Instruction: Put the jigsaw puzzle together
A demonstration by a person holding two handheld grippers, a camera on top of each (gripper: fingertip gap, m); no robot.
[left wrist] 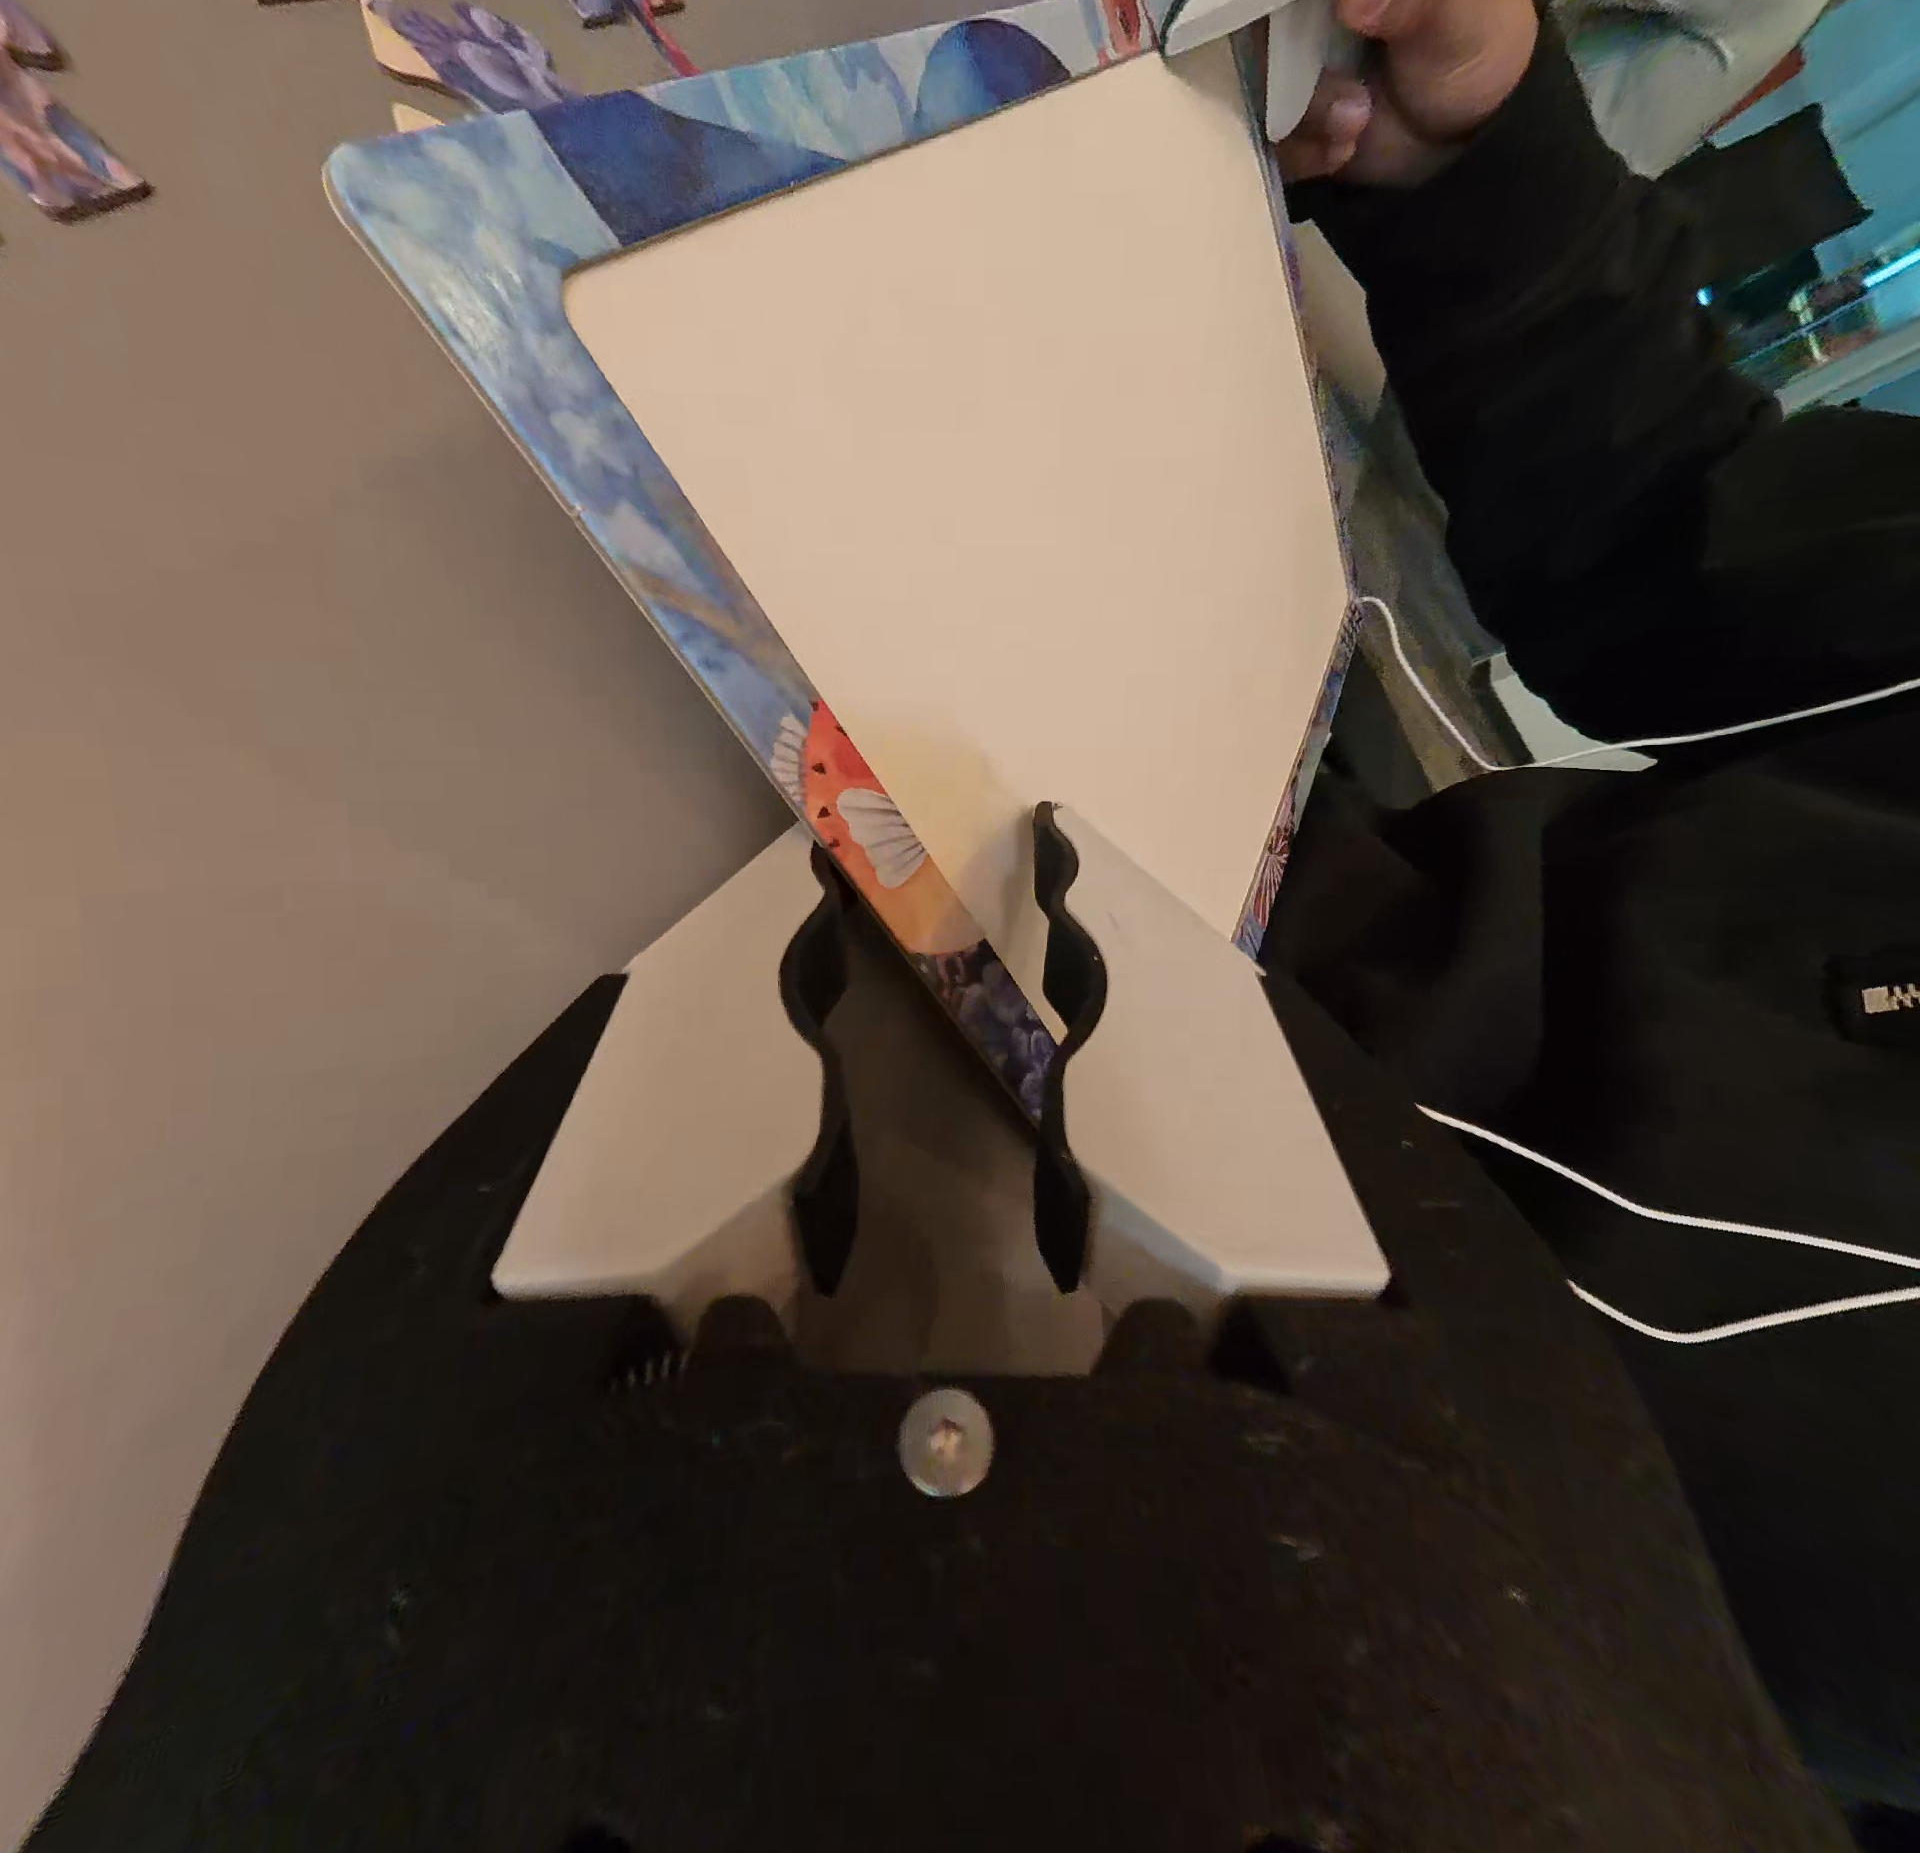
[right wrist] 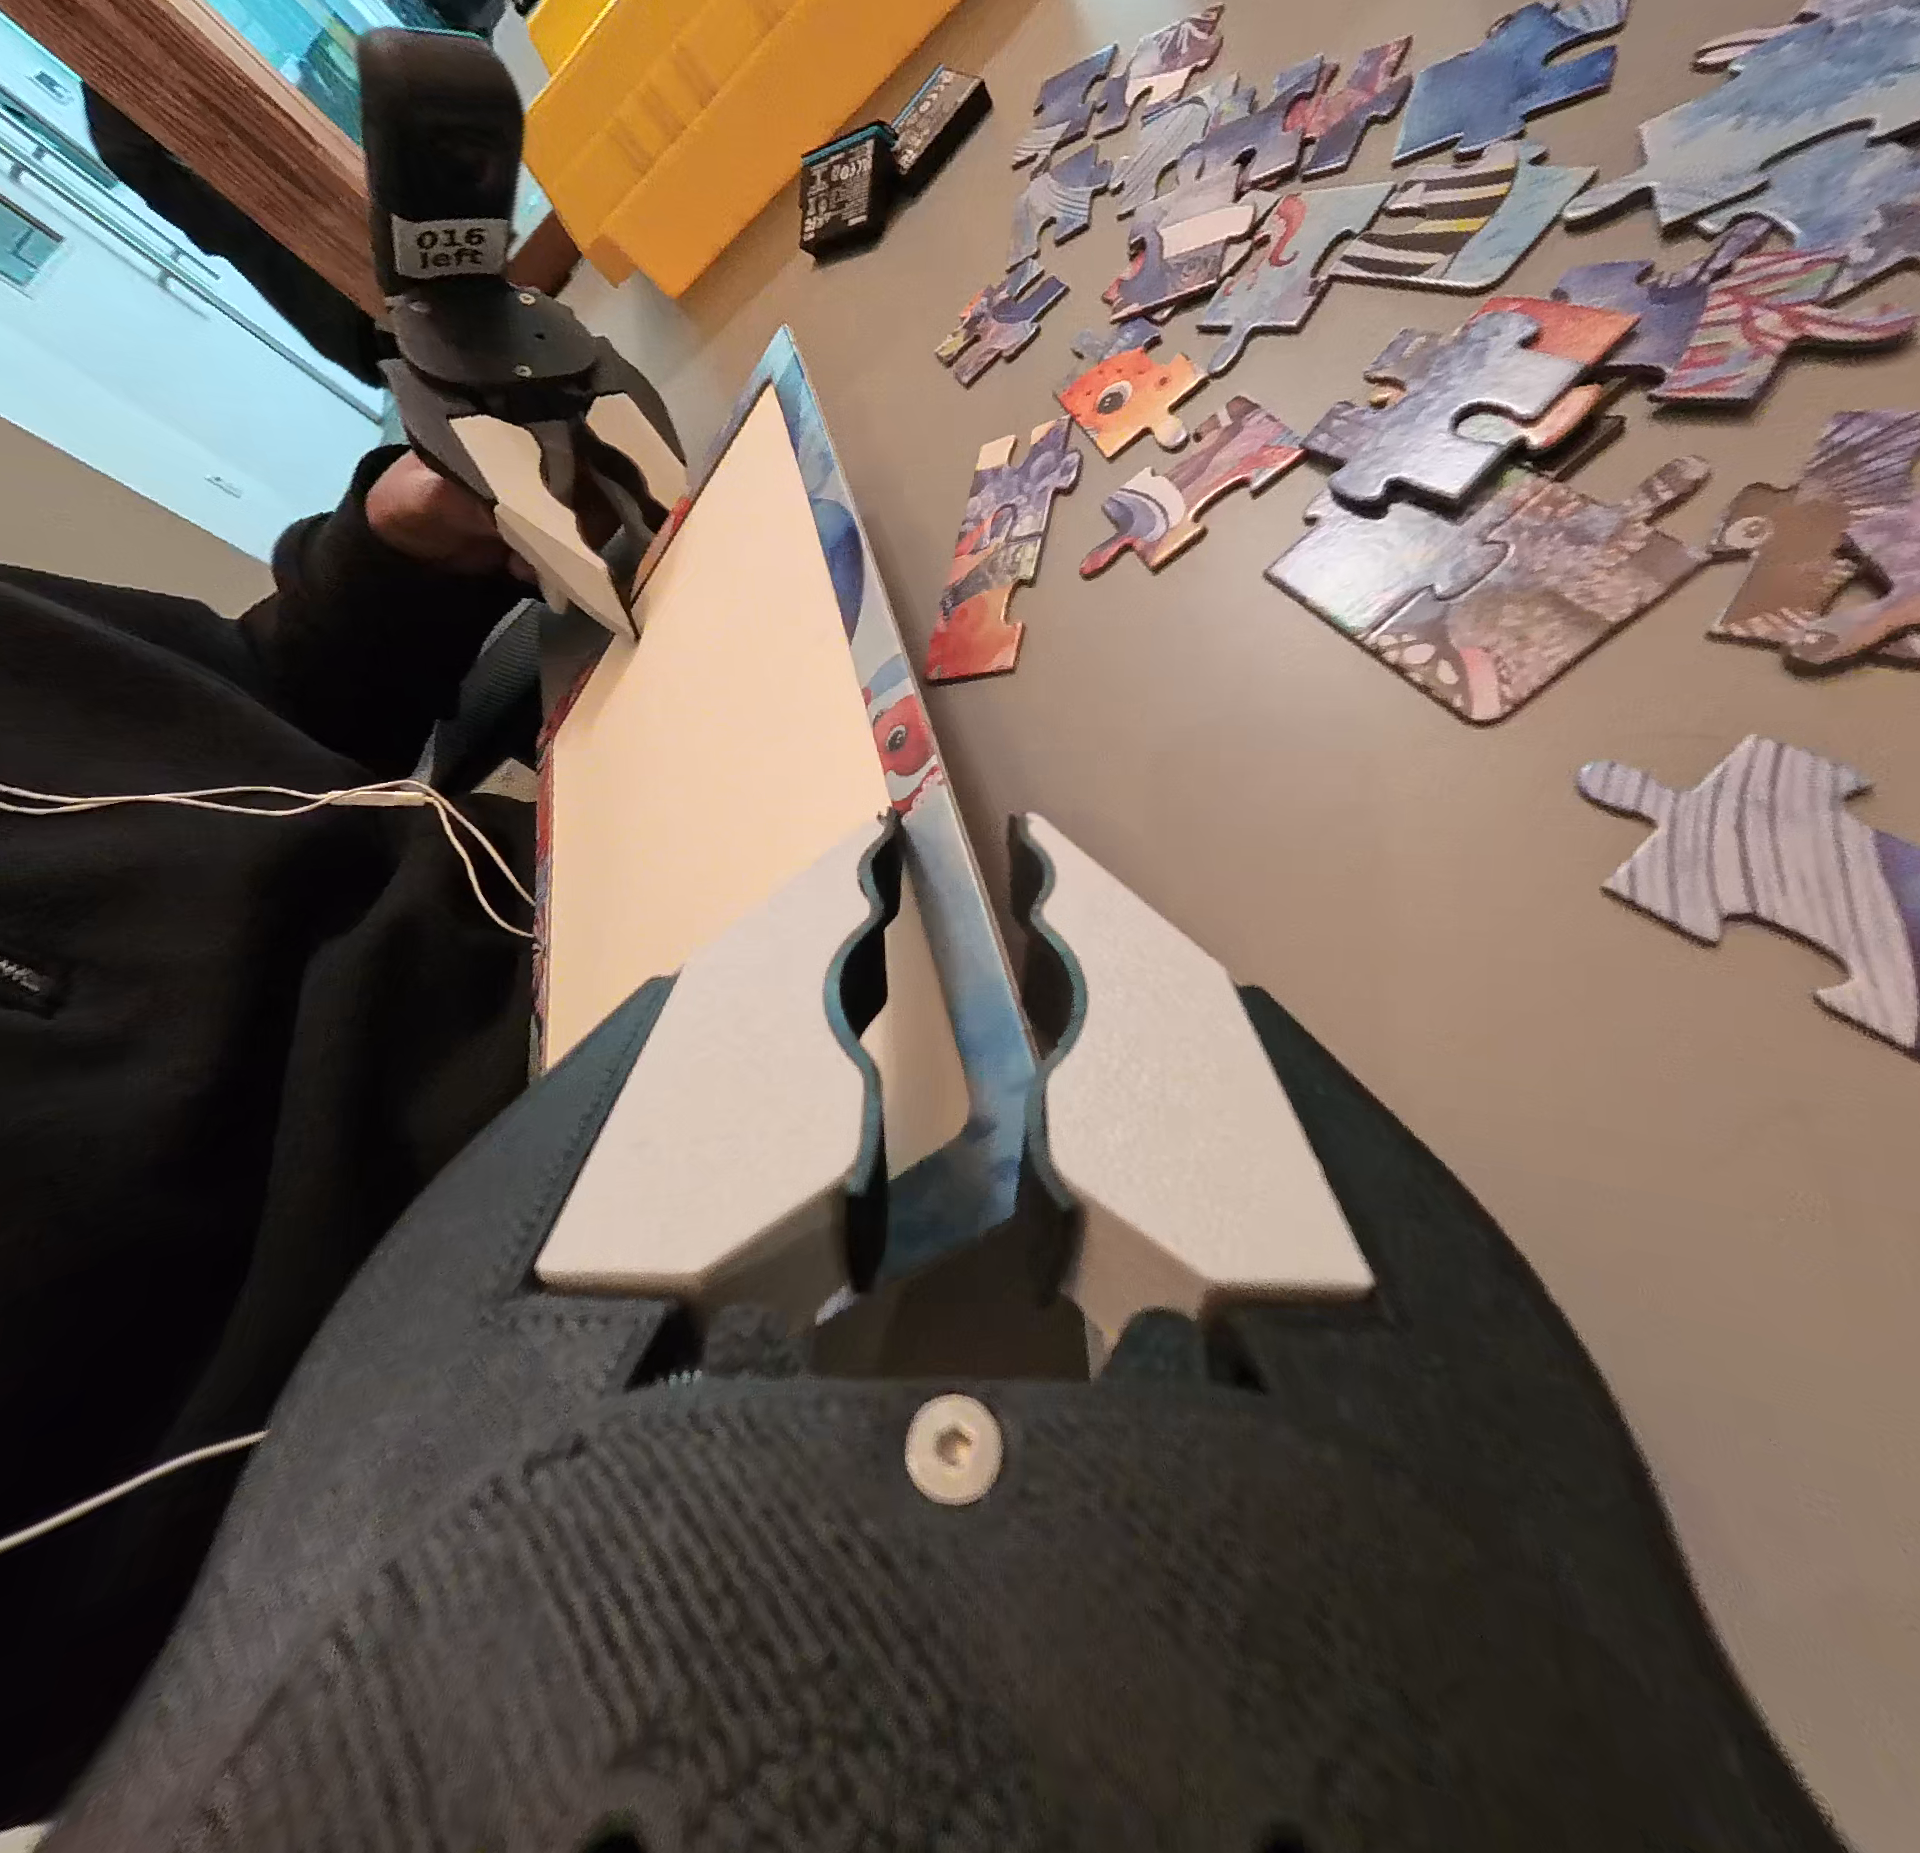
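The puzzle frame board [left wrist: 956, 453], cream inside with a blue painted border, is held tilted above the table by both grippers. My left gripper [left wrist: 940, 847] is shut on its near edge by the orange fish. My right gripper [right wrist: 951, 837] is shut on the opposite blue edge of the board [right wrist: 717, 723]. The left gripper [right wrist: 623, 567] also shows at the board's far end in the right wrist view. The right gripper [left wrist: 1247, 37] shows at the top of the left wrist view. Several loose puzzle pieces [right wrist: 1455, 401] lie picture-up on the table [right wrist: 1351, 972]; a few also show in the left wrist view [left wrist: 468, 47].
A yellow bin [right wrist: 727, 89] and two small black boxes [right wrist: 847, 193] sit at the table's far side. A striped piece [right wrist: 1766, 868] lies apart on the right. The person's black jacket [right wrist: 208, 972] and a white cable [right wrist: 260, 795] are close on the left. The gap from one gripper's tips to the other's is roughly 20 centimetres. From my right tips it is roughly 12 centimetres to the striped piece [right wrist: 1766, 868]; from my left, 30 centimetres.
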